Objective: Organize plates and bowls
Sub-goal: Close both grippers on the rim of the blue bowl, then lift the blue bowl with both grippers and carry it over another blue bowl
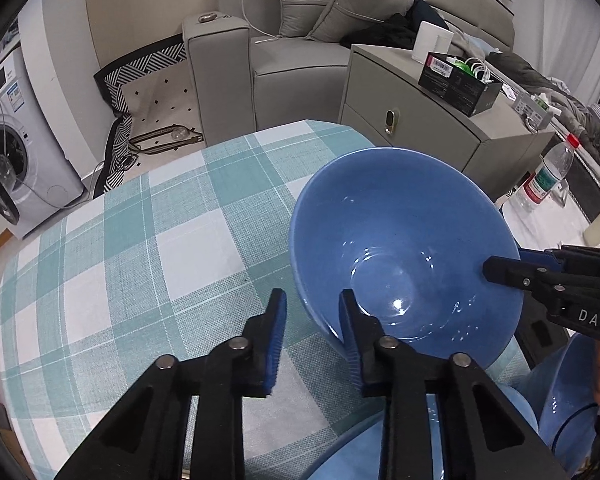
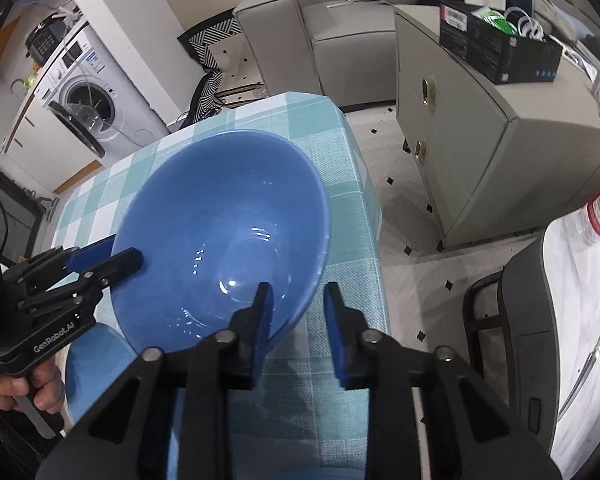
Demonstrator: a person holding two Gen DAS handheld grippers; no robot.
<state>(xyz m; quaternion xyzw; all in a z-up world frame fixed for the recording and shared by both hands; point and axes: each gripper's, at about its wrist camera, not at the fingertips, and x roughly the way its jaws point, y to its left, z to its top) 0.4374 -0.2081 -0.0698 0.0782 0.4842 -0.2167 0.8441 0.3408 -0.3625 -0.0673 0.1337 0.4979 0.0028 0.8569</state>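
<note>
- Left wrist view: the left gripper (image 1: 312,336) straddles the near rim of a large blue bowl (image 1: 404,248), one finger inside and one outside, jaws drawn in narrow on the wall.
- Same view: the right gripper (image 1: 500,270) comes in from the right and bites the bowl's opposite rim, a black finger lying inside the bowl.
- Right wrist view: the right gripper (image 2: 298,316) clamps the bowl (image 2: 224,236) the same way, its left finger inside, its right finger outside the wall.
- The left gripper (image 2: 128,262) shows at the left edge, clamped on the far rim, with a hand (image 2: 24,388) around its handle.
- The bowl sits tilted over a table with a teal checked tablecloth (image 1: 148,248), near the table's edge.
- More blue dishes (image 1: 564,396) lie just below the bowl.
- A grey cabinet (image 2: 480,152) stands beside the table, a washing machine (image 2: 88,96) further back.
</note>
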